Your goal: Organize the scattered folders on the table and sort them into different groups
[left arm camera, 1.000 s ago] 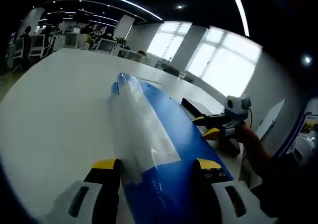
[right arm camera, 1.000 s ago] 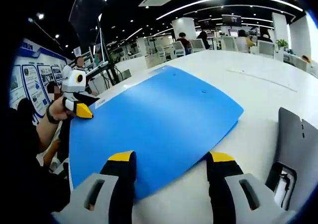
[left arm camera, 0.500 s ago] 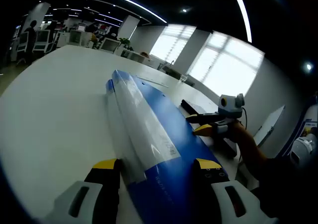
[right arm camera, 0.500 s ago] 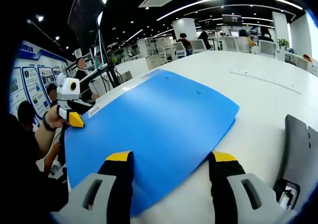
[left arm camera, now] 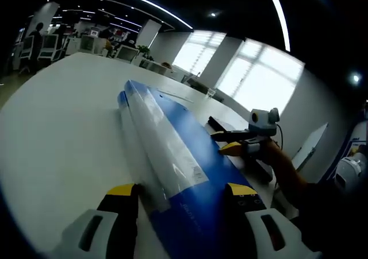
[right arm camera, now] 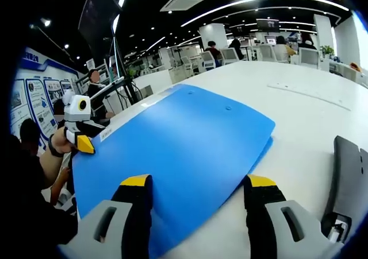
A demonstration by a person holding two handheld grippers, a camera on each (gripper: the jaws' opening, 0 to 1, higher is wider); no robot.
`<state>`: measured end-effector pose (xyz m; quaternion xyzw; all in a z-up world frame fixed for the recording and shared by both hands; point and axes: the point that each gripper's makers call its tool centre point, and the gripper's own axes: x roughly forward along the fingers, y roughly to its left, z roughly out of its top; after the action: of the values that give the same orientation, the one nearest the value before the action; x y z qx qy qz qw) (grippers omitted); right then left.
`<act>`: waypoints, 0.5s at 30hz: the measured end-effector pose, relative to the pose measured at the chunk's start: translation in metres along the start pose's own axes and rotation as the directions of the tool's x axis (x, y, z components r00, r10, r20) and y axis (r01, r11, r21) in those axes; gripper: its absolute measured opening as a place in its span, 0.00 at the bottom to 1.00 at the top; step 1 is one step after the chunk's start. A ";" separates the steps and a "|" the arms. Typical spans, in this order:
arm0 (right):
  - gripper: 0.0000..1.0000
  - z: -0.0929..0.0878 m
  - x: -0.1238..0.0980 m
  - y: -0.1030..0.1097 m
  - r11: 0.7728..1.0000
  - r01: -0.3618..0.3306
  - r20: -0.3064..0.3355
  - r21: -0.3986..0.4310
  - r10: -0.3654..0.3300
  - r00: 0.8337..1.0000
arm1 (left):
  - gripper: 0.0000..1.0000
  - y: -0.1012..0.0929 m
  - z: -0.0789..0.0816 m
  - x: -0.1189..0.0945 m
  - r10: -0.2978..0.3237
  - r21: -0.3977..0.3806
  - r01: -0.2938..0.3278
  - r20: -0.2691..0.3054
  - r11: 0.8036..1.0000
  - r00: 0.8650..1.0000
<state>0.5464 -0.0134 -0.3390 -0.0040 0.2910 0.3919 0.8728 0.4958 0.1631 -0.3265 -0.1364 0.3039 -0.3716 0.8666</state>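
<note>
In the left gripper view the left gripper (left arm camera: pixel 179 193) has its two yellow-tipped jaws standing apart, one on each side of the near end of a blue folder (left arm camera: pixel 190 155); whether they touch it cannot be told. The folder runs away from the jaws toward the far left across the white table (left arm camera: pixel 63 127), its clear plastic spine pocket (left arm camera: pixel 158 144) facing the camera with a white label (left arm camera: pixel 192 176) in it, and faint pale lettering on the blue cover near the jaws is too small to read. To the right, just beside the folder's right edge, the right gripper (left arm camera: pixel 227 145) comes in, held by a person's hand (left arm camera: pixel 276 158), with a dark grey folder (left arm camera: pixel 230 127) lying flat behind it. In the right gripper view the right gripper (right arm camera: pixel 198 184) also has its jaws spread wide, the blue folder (right arm camera: pixel 178 144) lying flat on the white table (right arm camera: pixel 299 115) with its near edge between them. At the folder's left edge the left gripper (right arm camera: pixel 83 145) shows, gripped by a hand (right arm camera: pixel 57 144). The dark grey folder (right arm camera: pixel 351 178) lies on the table to the right, apart from the blue one. On the far left wall hang blue posters (right arm camera: pixel 29 98) whose writing is unreadable.
</note>
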 end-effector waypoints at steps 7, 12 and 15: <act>0.67 0.000 0.000 0.000 1.000 -0.004 0.013 -0.002 0.004 1.000 | 0.64 -0.002 0.002 0.000 0.006 0.041 -0.006 0.006 0.999 1.000; 0.70 0.003 0.000 -0.007 1.000 -0.009 0.011 -0.009 0.009 1.000 | 0.64 -0.004 0.003 0.000 0.018 0.079 -0.018 0.001 0.997 1.000; 0.70 0.003 0.000 -0.005 1.000 -0.009 0.010 -0.010 0.009 1.000 | 0.64 -0.003 0.003 0.000 0.019 0.083 -0.019 0.000 0.996 1.000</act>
<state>0.5514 -0.0164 -0.3372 -0.0053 0.2848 0.3972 0.8724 0.4954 0.1610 -0.3227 -0.0974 0.2899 -0.3758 0.8748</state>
